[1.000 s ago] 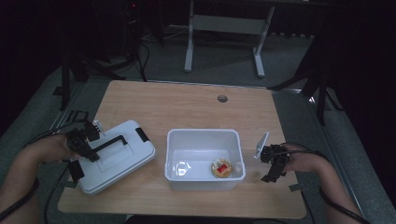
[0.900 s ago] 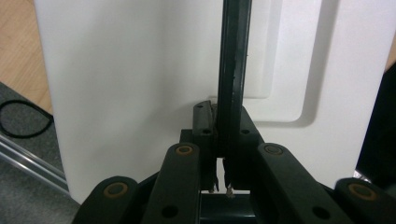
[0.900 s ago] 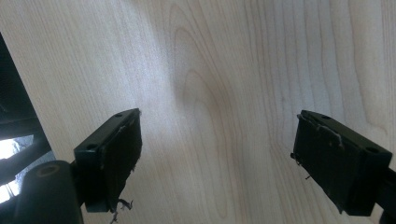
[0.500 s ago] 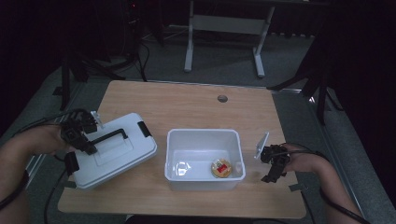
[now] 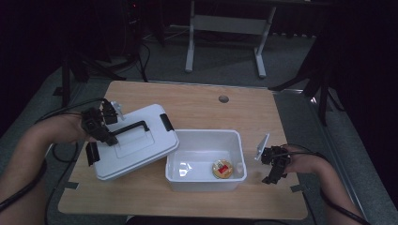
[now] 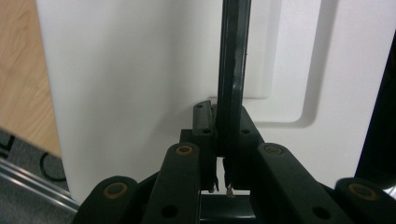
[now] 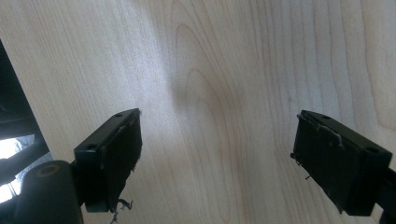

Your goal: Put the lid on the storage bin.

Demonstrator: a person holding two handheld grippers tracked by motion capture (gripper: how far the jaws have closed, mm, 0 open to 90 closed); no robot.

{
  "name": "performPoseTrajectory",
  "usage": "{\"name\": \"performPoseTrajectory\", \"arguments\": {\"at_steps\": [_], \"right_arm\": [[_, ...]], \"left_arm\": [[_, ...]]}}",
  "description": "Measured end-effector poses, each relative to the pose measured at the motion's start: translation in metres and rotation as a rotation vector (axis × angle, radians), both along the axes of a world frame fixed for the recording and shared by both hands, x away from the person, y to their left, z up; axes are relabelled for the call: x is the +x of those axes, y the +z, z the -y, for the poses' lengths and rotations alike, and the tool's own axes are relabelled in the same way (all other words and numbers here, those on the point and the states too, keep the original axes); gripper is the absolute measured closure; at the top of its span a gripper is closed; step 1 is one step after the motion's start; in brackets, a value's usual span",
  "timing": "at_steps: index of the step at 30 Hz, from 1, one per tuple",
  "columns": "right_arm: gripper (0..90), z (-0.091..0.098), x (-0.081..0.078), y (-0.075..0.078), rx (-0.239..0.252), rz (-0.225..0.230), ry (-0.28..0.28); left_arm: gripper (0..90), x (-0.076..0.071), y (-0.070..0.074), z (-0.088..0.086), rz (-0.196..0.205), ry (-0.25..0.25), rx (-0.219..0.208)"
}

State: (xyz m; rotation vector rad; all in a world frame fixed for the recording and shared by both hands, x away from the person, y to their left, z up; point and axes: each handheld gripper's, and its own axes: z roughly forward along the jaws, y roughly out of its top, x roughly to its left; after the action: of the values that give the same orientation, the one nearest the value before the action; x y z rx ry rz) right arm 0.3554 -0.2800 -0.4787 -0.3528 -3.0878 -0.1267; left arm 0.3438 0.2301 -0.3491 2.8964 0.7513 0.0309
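Note:
A white box lid (image 5: 141, 152) with a black handle (image 5: 132, 127) hangs tilted over the left of the wooden table (image 5: 197, 105). My left gripper (image 5: 110, 137) is shut on the handle's left end. In the left gripper view the jaws (image 6: 223, 135) pinch the handle bar (image 6: 232, 70) in front of the lid (image 6: 126, 84). The lid's right corner reaches the left rim of an open white bin (image 5: 202, 183). Inside the bin lies a small round thing with a red label (image 5: 222, 169). My right gripper (image 5: 274, 171) is open to the right of the bin, over bare wood (image 7: 224, 70), with nothing between its jaws (image 7: 217, 154).
A round cable hole (image 5: 224, 99) sits at the table's far middle. Cables trail off the left edge. A metal stand (image 5: 225, 28) and dark tripod legs stand on the floor behind the table. Tape marks the front corners.
My left gripper has risen and moved toward the far right, carrying the lid up off the table and nearer the bin. The right gripper has stayed still.

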Motion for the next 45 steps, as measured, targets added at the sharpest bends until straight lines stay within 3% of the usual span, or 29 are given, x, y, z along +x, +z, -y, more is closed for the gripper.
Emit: {"name": "performPoseTrajectory", "arguments": {"at_steps": [12,18,35,45], "right_arm": [[15.2,-0.001,-0.001,0.0,-0.002,-0.002,0.003],[15.2,-0.006,-0.001,0.002,0.001,0.001,0.016],[15.9,-0.006,-0.002,0.001,0.0,-0.005,0.014],[16.4,-0.001,-0.003,0.0,0.0,-0.01,0.006]], "left_arm": [[83.5,0.004,0.003,0.042,-0.004,-0.114,-0.02],[83.5,0.01,-0.003,0.063,-0.015,-0.158,0.002],[83.5,0.012,0.016,0.128,0.026,-0.288,0.017],[83.4,0.015,0.016,0.17,0.014,-0.368,0.029]]}}
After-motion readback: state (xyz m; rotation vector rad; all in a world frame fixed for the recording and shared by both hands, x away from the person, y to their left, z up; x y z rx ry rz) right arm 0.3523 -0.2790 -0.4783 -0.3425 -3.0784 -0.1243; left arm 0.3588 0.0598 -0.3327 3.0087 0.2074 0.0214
